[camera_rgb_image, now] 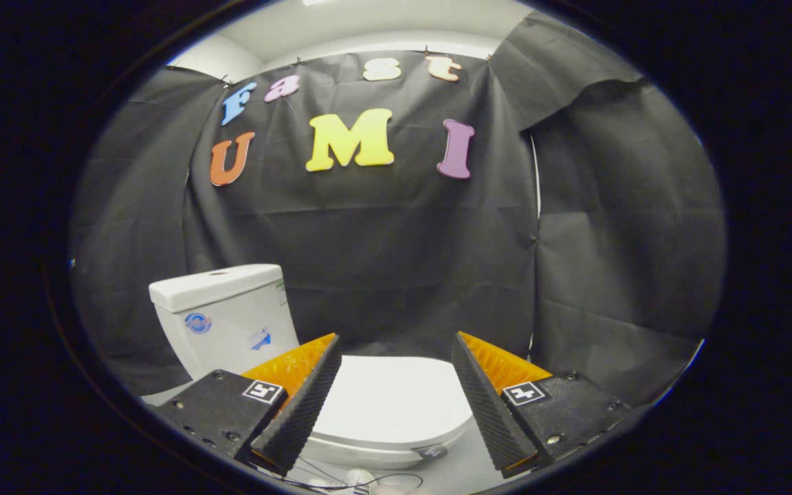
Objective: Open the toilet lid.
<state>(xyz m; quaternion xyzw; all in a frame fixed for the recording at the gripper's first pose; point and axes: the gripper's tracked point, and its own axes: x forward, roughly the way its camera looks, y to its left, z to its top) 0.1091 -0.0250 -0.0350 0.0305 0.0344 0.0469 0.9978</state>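
Observation:
A white toilet stands low ahead of me, its tank (227, 320) off to the left beyond my left finger. The white lid (389, 399) lies flat and closed on the bowl, seen in the gap between my fingers and below them. My gripper (394, 347) is open, its fingers spread wide above the lid with nothing between them. I cannot tell how far the fingertips are from the lid.
Black cloth (396, 254) walls the booth behind and to the right of the toilet. A thin cable (368, 481) and small pale objects lie on the floor just in front of the bowl.

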